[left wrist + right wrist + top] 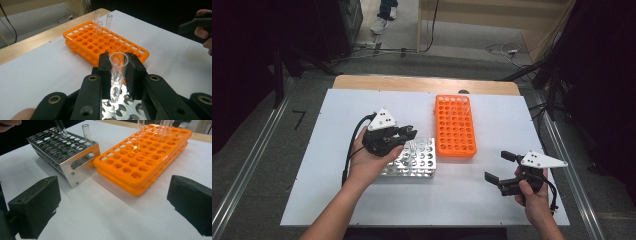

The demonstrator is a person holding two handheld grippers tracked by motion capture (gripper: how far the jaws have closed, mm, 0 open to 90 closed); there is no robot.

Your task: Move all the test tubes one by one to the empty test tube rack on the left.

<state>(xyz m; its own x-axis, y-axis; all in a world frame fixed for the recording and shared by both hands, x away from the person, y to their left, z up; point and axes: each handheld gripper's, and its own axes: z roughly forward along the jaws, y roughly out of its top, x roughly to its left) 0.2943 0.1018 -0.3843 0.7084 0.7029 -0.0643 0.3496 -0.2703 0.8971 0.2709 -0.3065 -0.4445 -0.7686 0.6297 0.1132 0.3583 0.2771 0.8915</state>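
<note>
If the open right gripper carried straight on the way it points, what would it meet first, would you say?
Most likely the orange plastic tube rack, at its near corner, which lies straight ahead between the right gripper's open jaws; bare white table comes before it. Depth is hard to judge.

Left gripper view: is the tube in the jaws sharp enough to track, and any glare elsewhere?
Left gripper view: the glass tube is fairly sharp at its rim, its lower end blurring against the metal rack. Right gripper view: bright reflections on the metal rack's top; the near jaws are soft. High view: even light on the table, dark surroundings.
</note>
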